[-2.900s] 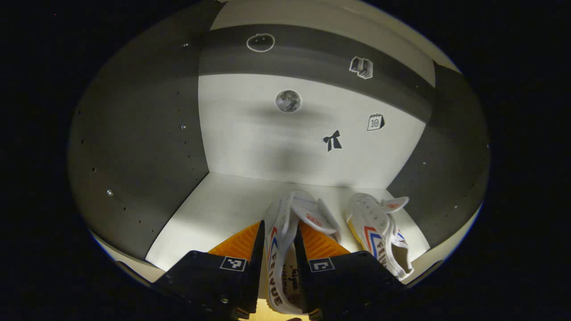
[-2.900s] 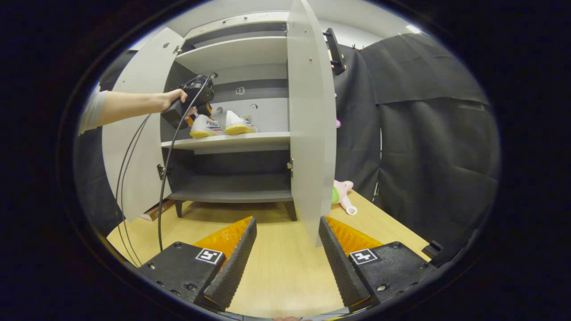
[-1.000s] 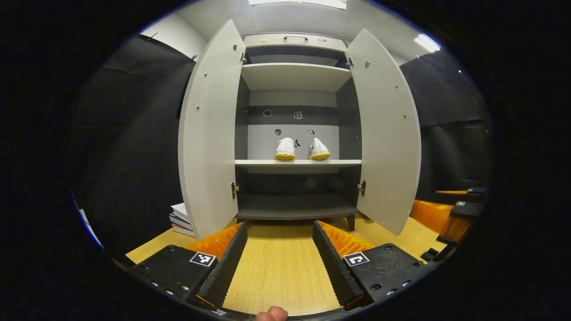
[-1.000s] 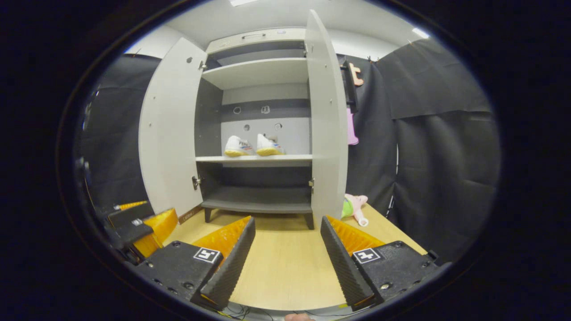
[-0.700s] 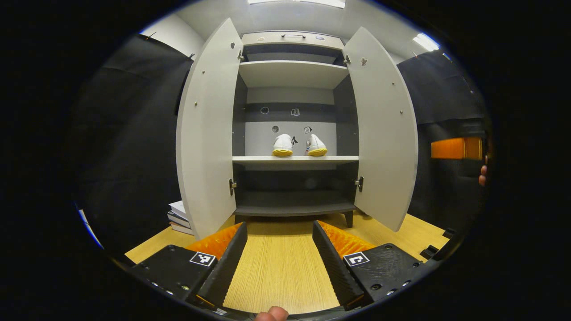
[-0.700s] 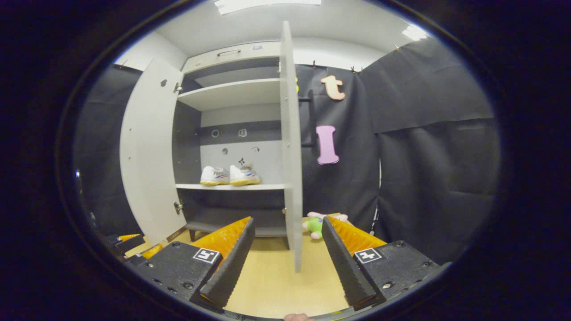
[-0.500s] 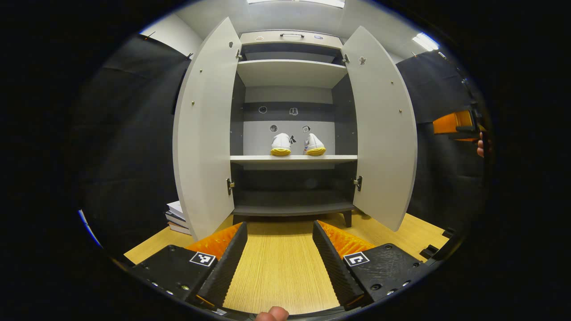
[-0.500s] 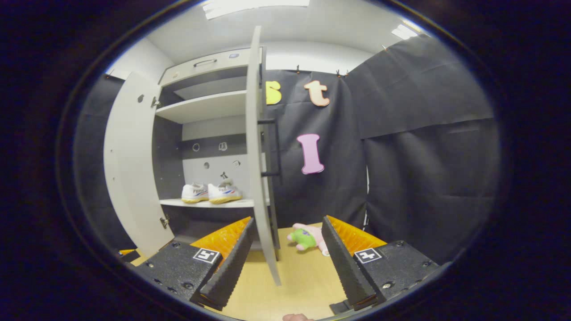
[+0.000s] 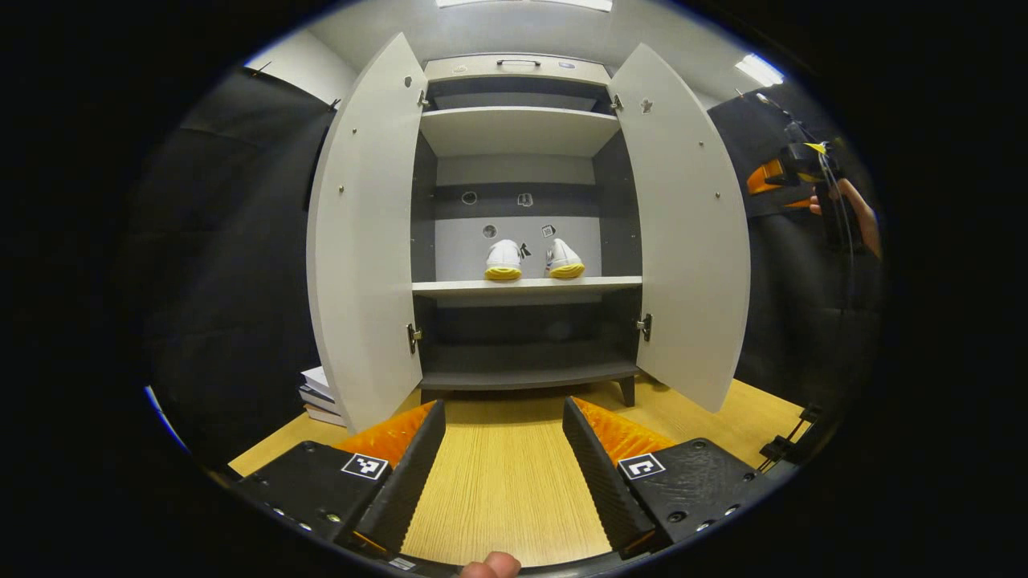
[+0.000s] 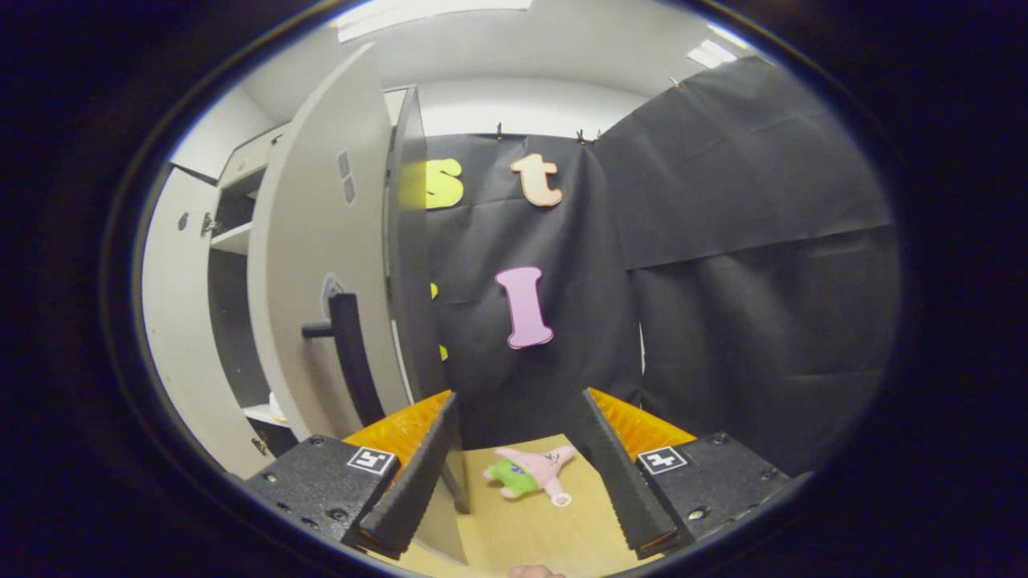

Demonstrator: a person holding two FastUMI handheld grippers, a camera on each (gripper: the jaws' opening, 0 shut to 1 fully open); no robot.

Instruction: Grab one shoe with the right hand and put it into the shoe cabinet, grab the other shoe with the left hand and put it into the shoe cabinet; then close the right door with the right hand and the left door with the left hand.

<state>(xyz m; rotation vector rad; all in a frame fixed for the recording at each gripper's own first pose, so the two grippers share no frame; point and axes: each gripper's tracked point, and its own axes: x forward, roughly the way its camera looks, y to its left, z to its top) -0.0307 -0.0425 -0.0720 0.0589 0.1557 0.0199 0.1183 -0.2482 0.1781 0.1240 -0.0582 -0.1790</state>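
Both grippers, left gripper (image 9: 502,449) and right gripper (image 10: 518,449), are held apart and empty; two shoes (image 9: 534,259) are seen on the cabinet shelf (image 9: 526,283).

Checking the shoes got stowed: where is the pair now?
In the left gripper view, both shoes sit side by side on the cabinet's middle shelf, between the open doors.

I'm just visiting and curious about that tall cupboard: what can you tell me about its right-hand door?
The pale grey flat-panel right door of the shoe cabinet stands swung wide open, upright on its hinges, with small fittings dotted along its inner face. In the right gripper view its outer face carries a dark vertical bar handle. It looks like smooth laminated board. The open right gripper is beside its edge; whether it touches is unclear.
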